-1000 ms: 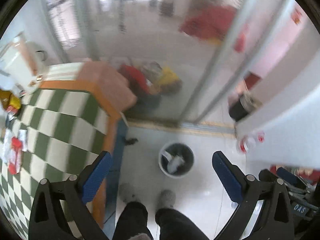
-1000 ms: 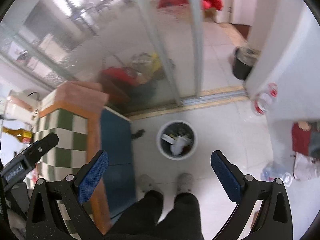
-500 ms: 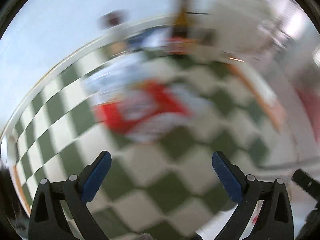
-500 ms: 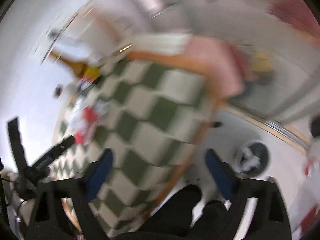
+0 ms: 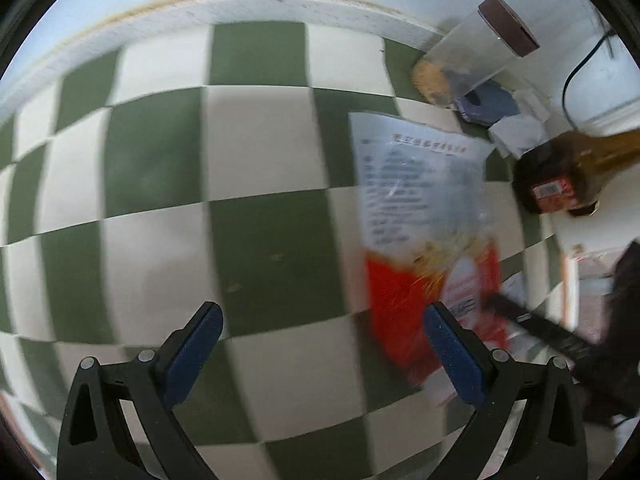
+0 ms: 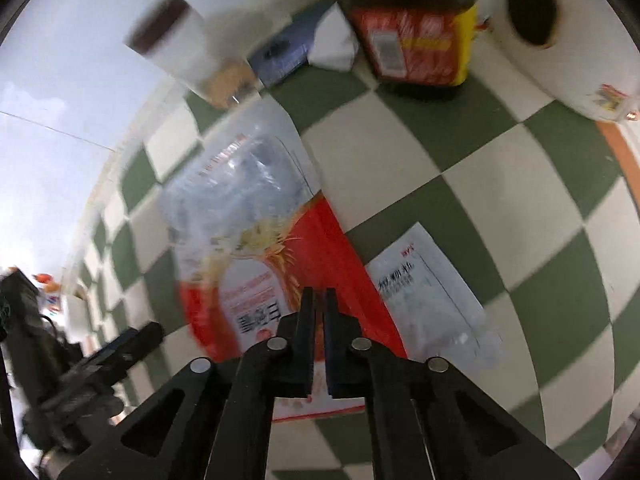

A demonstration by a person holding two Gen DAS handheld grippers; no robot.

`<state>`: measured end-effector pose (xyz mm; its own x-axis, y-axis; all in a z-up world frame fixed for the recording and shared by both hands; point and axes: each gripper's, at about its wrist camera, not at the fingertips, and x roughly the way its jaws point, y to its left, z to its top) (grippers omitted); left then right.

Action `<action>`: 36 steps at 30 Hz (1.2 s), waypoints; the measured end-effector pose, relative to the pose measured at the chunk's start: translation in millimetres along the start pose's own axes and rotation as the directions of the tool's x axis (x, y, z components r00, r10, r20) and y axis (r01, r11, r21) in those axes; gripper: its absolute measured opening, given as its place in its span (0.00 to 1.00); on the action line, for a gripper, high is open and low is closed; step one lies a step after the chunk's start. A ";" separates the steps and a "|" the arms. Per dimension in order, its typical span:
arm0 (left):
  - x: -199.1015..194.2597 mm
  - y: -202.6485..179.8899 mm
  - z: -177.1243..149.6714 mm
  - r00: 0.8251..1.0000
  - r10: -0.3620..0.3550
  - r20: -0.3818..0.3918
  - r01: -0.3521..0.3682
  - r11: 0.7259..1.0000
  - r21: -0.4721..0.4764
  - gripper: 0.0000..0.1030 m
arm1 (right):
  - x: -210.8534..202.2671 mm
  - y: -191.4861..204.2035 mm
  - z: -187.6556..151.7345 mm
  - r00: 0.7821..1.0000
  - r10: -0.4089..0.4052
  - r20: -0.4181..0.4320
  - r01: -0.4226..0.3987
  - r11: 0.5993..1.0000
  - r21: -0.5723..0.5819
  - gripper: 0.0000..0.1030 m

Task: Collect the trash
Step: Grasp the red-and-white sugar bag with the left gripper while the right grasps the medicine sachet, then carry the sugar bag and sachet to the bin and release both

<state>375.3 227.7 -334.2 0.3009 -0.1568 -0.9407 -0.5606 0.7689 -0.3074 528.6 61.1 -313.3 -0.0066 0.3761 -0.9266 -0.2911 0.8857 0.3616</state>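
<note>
Motion blur smears red wrapper (image 6: 288,264) print beneath right gripper (image 6: 316,300).

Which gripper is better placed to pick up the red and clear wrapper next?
Right. The right gripper, jaws shut, is directly over the red and clear wrapper. The left gripper, jaws open, is over bare checkered tablecloth beside it.

The tablecloth (image 5: 256,208) looks smooth and faintly glossy, checked green and cream. The red packet (image 6: 256,248) is glossy plastic film, clear and crinkled at its upper end. The small packet (image 6: 428,296) beside it is shiny film too. The jar (image 5: 472,60) is clear plastic or glass with a matt brown lid. The bottle (image 6: 412,36) carries a glossy label. The paper roll (image 6: 560,44) looks soft and matt. The gripper pads (image 5: 192,348) are matt blue on black plastic.
</note>
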 end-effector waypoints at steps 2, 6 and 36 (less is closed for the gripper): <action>8.3 -5.1 5.9 0.998 -0.053 -0.019 0.053 0.999 -0.004 0.99 | 9.6 -7.5 0.8 1.000 0.026 -0.016 -0.026 0.999 0.028 0.00; 17.0 -21.1 14.6 0.994 -0.107 -0.032 0.107 0.994 0.009 0.98 | 9.6 -26.1 -2.5 0.991 0.130 -0.008 -0.129 0.987 0.101 0.00; -37.3 -55.3 8.8 0.958 0.134 0.255 -0.193 0.955 0.225 0.04 | -64.3 -91.6 -49.8 0.990 -0.050 0.132 0.003 0.941 0.337 0.65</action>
<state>401.8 196.4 -280.8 0.4102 0.1107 -0.9053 -0.4202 0.9039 -0.0798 508.0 -57.8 -292.0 0.1342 0.3640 -0.9217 0.0485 0.9266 0.3730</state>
